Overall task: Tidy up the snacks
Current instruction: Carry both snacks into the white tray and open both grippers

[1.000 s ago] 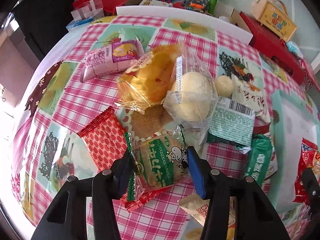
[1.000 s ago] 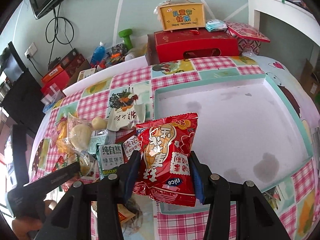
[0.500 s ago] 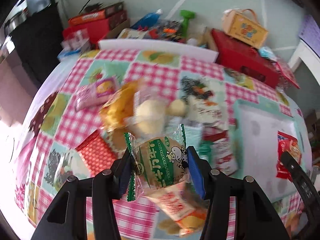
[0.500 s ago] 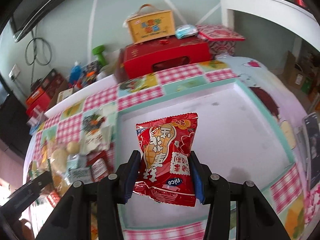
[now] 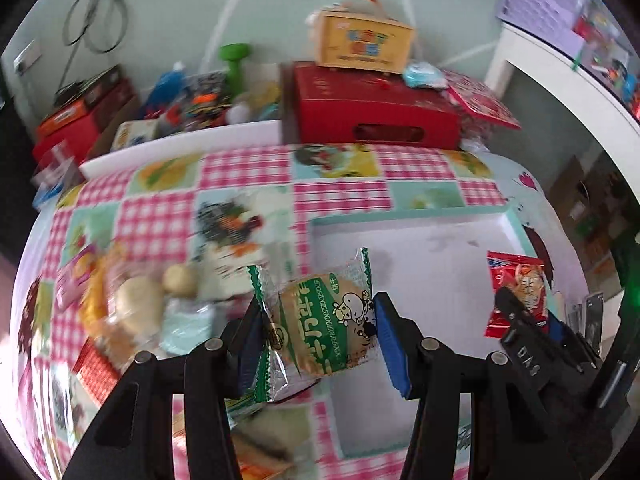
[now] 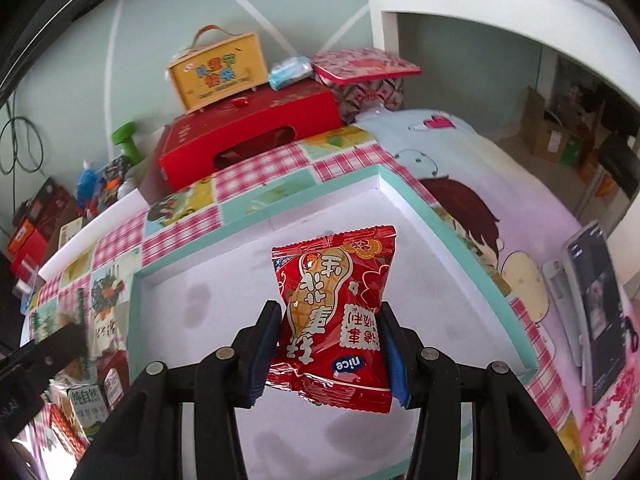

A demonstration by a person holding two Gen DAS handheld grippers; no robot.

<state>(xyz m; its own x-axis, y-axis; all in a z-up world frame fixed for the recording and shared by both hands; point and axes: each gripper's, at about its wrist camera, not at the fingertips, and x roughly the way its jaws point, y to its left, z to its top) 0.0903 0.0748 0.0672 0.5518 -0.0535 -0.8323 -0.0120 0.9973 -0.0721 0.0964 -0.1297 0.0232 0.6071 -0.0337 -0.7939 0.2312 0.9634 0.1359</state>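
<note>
Gripping green biscuit packet (image 5: 320,320) and red snack bag (image 6: 336,320), jaws closed.

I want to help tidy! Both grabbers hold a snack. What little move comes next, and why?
Probably lower the right gripper and let go: its red peanut packet already hangs over the bare white floor of the teal-rimmed tray. The left gripper, holding the green cow biscuit packet, is only at the tray's edge.

Green-and-white packet (image 5: 320,320) with a cartoon cow, clamped between blue pads (image 5: 390,344) on black fingers. Red bag (image 6: 336,316) printed with a tan peanut, white characters and a blue oval, above a white tray (image 6: 456,240) rimmed in mint. Pink-and-white gingham cloth (image 5: 160,224) patched with mint picture squares; beyond, a red box (image 6: 248,140) under a yellow case (image 6: 218,72).
</note>
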